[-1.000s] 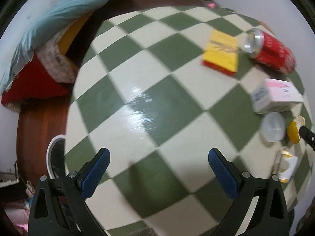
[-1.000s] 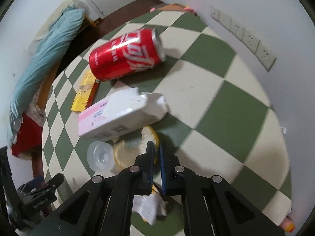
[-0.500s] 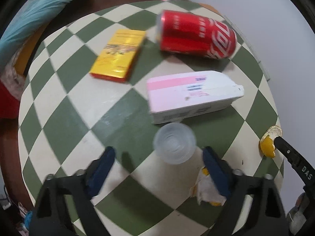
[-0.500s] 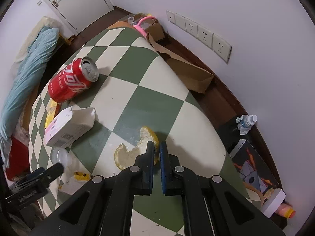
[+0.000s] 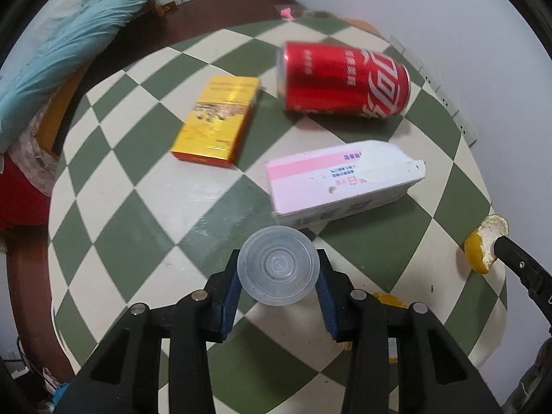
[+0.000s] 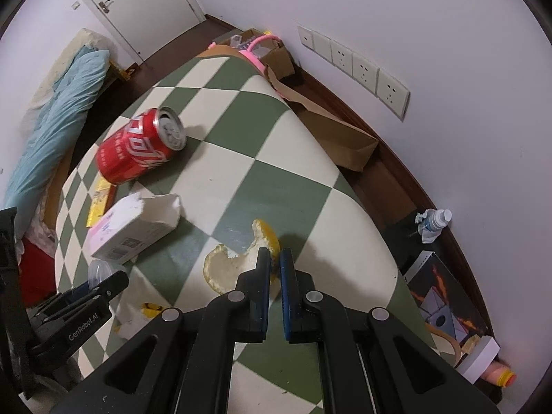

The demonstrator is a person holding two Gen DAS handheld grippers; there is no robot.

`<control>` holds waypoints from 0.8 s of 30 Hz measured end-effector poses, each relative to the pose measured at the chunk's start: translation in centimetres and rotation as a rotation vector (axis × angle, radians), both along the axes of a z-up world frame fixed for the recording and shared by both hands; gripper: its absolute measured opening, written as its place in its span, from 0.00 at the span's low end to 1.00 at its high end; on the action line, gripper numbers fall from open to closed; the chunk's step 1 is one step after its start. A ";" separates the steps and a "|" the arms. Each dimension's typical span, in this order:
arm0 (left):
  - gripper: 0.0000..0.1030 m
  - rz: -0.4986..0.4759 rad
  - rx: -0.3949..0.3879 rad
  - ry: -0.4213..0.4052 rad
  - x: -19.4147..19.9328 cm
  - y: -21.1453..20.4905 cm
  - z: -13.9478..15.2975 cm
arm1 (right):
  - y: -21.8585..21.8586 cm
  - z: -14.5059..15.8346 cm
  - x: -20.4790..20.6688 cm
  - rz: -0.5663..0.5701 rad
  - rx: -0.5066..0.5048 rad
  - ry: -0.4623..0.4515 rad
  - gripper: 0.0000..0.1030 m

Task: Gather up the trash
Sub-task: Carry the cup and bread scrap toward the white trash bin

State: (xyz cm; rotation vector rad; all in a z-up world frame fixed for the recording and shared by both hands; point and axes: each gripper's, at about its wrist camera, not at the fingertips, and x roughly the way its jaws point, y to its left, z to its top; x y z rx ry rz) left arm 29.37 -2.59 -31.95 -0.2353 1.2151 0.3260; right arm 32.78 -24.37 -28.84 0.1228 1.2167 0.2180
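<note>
My left gripper [image 5: 278,276] is shut on a clear plastic cup [image 5: 278,265], its round bottom facing the camera. My right gripper [image 6: 275,262] is shut on a piece of orange peel [image 6: 227,266] and holds it over the checkered table [image 6: 276,145]; the peel also shows in the left wrist view [image 5: 484,241]. A red cola can [image 5: 345,81], a yellow box [image 5: 217,120] and a torn pink-and-white carton [image 5: 341,181] lie on the table. A crumpled wrapper [image 6: 134,314] lies near the left gripper [image 6: 103,284].
A brown paper bag [image 6: 338,138] and a cardboard box [image 6: 265,51] sit between the table and the wall. A water bottle [image 6: 433,222] and boxes [image 6: 445,303] are on the floor at right. A bed with a blue quilt [image 5: 65,34] is at far left.
My left gripper has moved in and closed on the clear cup. My right gripper has risen with the orange peel in it.
</note>
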 end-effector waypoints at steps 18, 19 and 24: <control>0.35 0.124 0.107 -0.262 -10.2 8.6 13.4 | 8.0 9.9 -4.6 0.172 0.118 -0.144 0.06; 0.35 0.137 0.107 -0.276 -10.9 9.2 14.1 | 9.0 10.7 -5.0 0.187 0.131 -0.151 0.06; 0.35 0.204 0.122 -0.342 -15.1 13.0 17.3 | 13.7 13.5 -7.3 0.277 0.175 -0.176 0.06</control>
